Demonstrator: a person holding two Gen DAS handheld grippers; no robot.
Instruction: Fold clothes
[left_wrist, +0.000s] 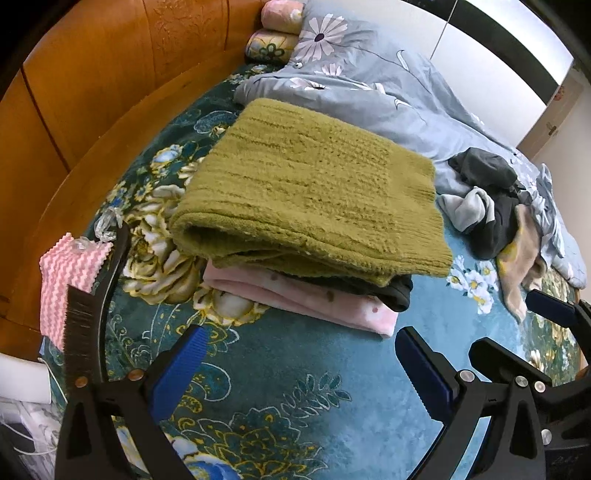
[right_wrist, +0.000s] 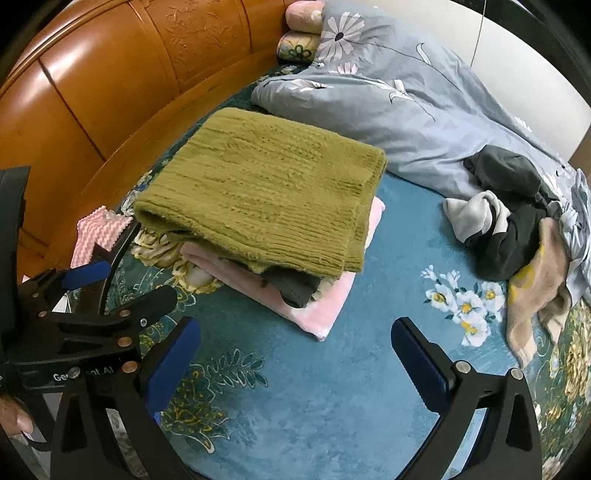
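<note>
Both released, the left hand-held gripper (left_wrist: 299, 363) and right hand-held gripper (right_wrist: 295, 354) face the folded olive sweater (left_wrist: 306, 184).

We count three folded garments in one stack: an olive-green ribbed knit sweater (left_wrist: 306, 188) on top, a dark grey garment (left_wrist: 399, 293) under it, and a pale pink spotted garment (left_wrist: 314, 299) lowest. To the right lies one loose heap of unfolded clothes (left_wrist: 495, 221). At the far end we see two rolled floral pillows (left_wrist: 275, 31) and one grey-blue flowered quilt (left_wrist: 369, 81). One pink-and-white zigzag cloth (left_wrist: 66, 280) lies at the left.
</note>
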